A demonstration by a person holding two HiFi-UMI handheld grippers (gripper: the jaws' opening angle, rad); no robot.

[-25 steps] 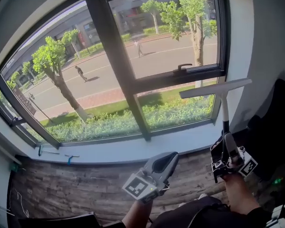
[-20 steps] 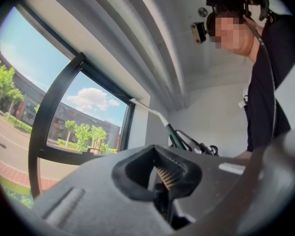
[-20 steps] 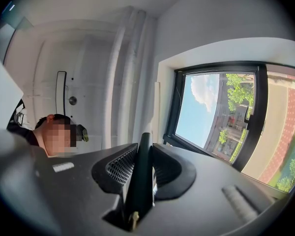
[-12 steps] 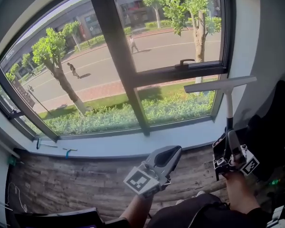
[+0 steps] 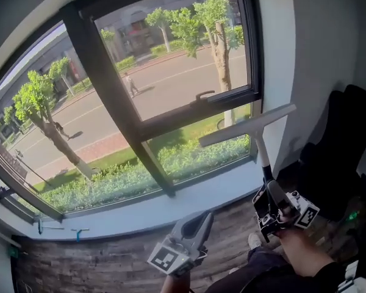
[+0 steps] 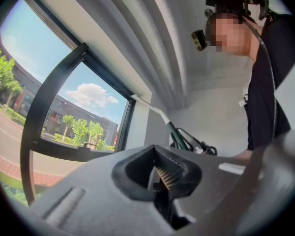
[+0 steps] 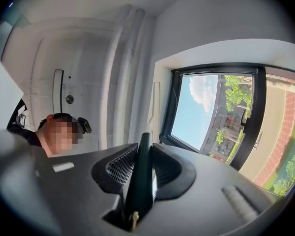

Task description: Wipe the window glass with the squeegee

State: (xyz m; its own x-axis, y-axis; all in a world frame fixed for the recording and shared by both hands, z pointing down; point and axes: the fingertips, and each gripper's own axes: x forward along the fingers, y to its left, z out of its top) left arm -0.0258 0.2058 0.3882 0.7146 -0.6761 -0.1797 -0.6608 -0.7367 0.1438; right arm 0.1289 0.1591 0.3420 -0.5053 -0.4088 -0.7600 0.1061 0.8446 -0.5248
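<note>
- Right gripper view: the right gripper (image 7: 140, 154) had its jaws clamped on the dark handle of the squeegee (image 7: 139, 181), which stood upright between the ribbed pads.
- In the left gripper view, the left gripper (image 6: 160, 176) had its jaws together with nothing between them.
- In the head view, the squeegee's pale shaft rose from the right gripper at lower right to a long whitish blade.
- The blade was tilted, its right end higher, and lay across the lower right pane. Contact with the window glass (image 5: 171, 66) could not be judged.
- The glass sat in a dark frame (image 5: 107, 84) and showed trees, lawn and a road.
- A white sill (image 5: 201, 191) ran below it, with a wood-grain floor (image 5: 91, 261) along the bottom of the frame.
- A white wall (image 5: 311, 47) filled the upper right.
</note>
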